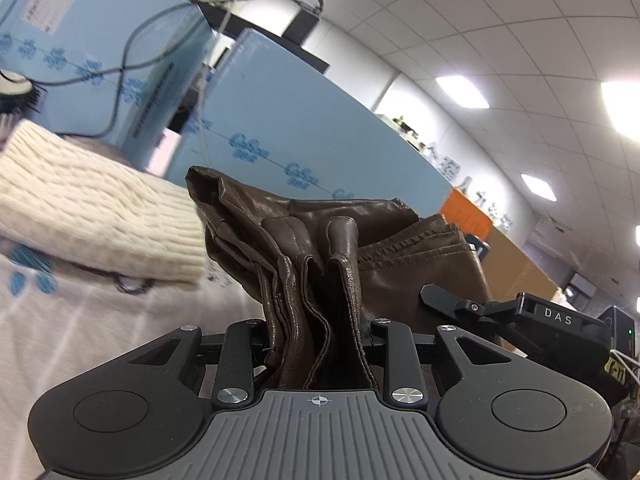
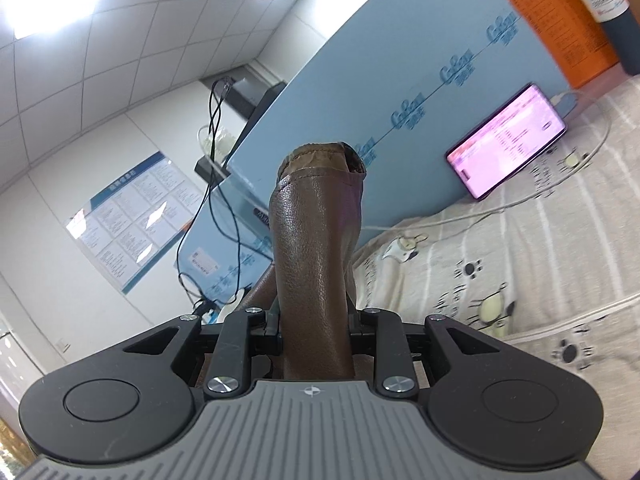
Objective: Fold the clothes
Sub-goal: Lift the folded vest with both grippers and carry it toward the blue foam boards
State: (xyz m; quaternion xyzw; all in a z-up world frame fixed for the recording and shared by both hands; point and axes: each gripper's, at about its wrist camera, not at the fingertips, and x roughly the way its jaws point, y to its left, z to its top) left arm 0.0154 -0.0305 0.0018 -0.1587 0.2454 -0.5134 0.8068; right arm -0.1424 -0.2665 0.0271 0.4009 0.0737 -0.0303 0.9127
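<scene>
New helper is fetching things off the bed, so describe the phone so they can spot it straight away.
Start at the bed with the paw-print sheet, and follow it back to the tall light-blue foam board along its far edge. The phone leans against that board, propped on its long side. It is the only lit thing there, its screen glowing pink-white, with a white cable trailing nearby.

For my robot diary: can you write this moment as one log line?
step: lifting | left gripper: shut on brown leather garment | right gripper: shut on brown leather garment | nearby: cream sweater folded
</scene>
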